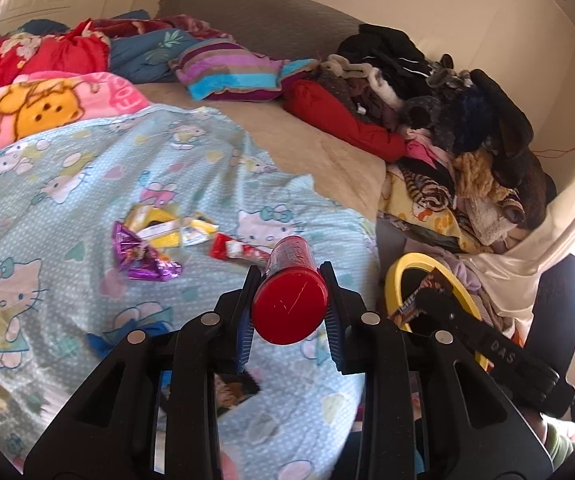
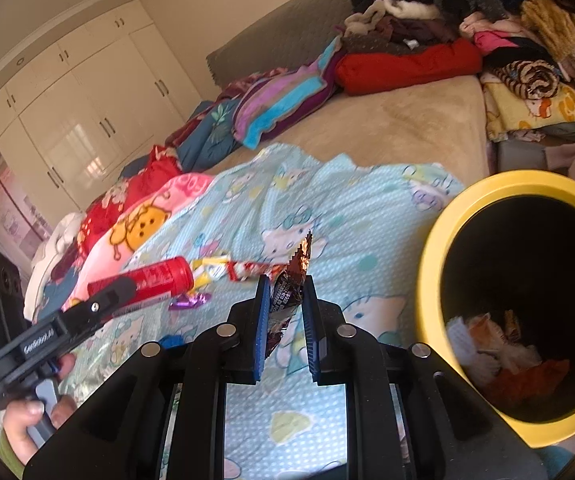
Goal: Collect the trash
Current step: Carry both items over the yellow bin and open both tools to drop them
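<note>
round yellow plastic bin [image 2: 431,280] at three o'clock, some trash already inside, off the bed edge. left gripper [image 1: 289,300] clamped on smooth red plastic tube [image 1: 293,280]; could slip out and roll away. right gripper [image 2: 285,308] pinching thin brown foil wrapper [image 2: 287,292] by one end; could slide free and miss the bin.

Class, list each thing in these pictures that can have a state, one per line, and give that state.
Left tool: shut on red tube.
Red tube: held, lifted off the blanket.
Right tool: shut on brown wrapper.
Brown wrapper: held upright.
Yellow bin: open, some trash inside.
Purple wrapper: lying on the blanket.
</note>
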The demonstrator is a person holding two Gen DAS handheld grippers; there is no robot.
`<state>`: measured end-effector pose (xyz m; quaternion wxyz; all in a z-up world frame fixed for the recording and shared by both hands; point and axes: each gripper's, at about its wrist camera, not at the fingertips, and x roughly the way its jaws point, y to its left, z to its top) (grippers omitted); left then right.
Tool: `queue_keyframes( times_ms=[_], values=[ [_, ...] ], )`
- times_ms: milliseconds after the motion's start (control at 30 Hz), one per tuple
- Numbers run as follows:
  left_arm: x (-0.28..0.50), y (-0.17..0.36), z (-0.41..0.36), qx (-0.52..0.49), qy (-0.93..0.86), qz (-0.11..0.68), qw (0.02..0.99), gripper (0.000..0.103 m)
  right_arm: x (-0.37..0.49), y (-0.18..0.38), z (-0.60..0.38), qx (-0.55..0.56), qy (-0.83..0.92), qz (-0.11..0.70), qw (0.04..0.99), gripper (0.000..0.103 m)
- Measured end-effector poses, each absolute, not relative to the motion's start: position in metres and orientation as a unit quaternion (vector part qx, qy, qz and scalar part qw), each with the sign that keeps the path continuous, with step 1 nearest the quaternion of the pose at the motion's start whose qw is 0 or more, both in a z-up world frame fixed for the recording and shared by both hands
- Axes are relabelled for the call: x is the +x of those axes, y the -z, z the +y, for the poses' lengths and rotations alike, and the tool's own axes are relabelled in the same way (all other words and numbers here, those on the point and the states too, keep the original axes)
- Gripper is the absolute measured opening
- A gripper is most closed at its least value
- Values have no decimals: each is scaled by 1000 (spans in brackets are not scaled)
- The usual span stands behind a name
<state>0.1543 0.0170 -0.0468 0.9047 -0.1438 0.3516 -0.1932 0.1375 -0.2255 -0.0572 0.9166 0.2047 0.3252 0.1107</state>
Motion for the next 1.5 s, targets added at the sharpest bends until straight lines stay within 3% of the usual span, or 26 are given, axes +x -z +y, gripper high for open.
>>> queue_keyframes(
  times_ms=[1500],
  values=[
    [126, 44, -108, -78, 301, 355, 882, 23, 123, 34, -351, 246, -6, 273, 930, 15]
  ],
)
